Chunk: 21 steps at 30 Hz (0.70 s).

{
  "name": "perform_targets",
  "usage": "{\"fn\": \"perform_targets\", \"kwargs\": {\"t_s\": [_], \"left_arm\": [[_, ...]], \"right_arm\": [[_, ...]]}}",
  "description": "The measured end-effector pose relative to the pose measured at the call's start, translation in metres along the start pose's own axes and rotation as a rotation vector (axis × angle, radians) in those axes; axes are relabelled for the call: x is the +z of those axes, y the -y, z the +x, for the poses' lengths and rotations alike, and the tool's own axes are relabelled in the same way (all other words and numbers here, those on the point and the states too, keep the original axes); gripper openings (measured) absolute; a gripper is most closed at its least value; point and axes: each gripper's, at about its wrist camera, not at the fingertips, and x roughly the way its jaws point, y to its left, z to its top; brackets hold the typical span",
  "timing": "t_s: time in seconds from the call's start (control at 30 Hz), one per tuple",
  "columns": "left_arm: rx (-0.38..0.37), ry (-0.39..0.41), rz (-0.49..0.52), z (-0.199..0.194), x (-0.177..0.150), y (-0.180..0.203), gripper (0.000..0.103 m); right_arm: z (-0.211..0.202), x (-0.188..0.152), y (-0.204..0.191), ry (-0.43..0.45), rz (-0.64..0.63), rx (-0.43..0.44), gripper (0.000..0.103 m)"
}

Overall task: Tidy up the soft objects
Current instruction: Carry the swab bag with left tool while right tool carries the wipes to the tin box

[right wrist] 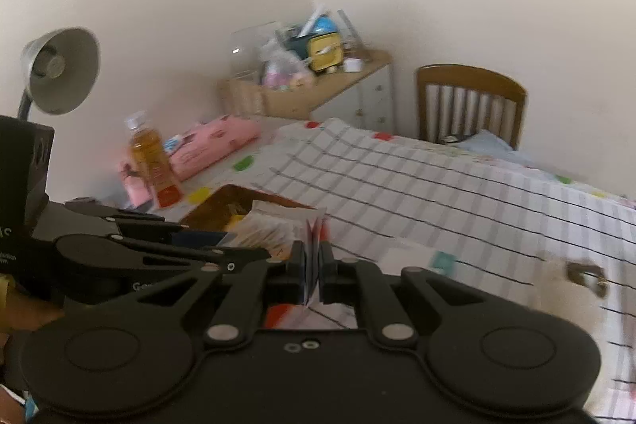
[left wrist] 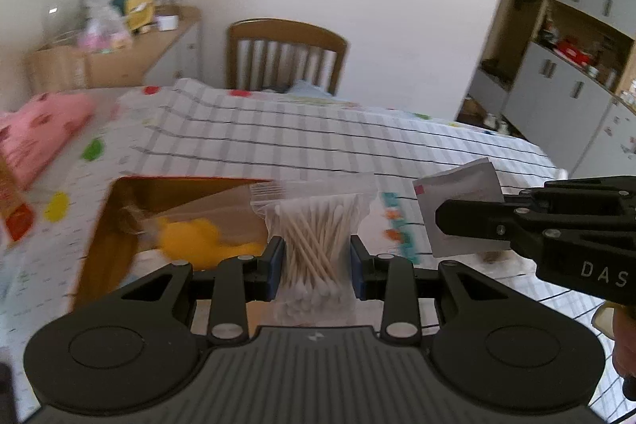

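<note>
While left hand-held gripper (left wrist: 317, 267) pinches swab bag (left wrist: 316, 245) upright, right (right wrist: 312, 275) pinches sachet (right wrist: 314, 257) edge-on.

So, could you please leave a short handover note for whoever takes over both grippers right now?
Left gripper: shut on the clear bag of cotton swabs, held above the table near the open cardboard box.
Right gripper: shut on a thin white sachet, held beside it.
Done: a yellow soft toy already lies in the box.
Left: probably drop both items in the box. A white fluffy item still lies on the tablecloth.
</note>
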Motion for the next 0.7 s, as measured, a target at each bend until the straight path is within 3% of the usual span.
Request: {"fn": "perform_targets", "kwargs": {"t_s": [0.3,0.7], "left_arm": [[0.088,-0.027,-0.035,-0.006,-0.008,-0.060,0.033],[0.136,-0.115,-0.034,0.026,-0.014,-0.095,0.035]], "right_arm": [[0.055,-0.001,-0.048,-0.077,-0.021,0.074,0.005],[0.114,-0.016,-0.074,-0.208,-0.068,0.038,0.006]]}}
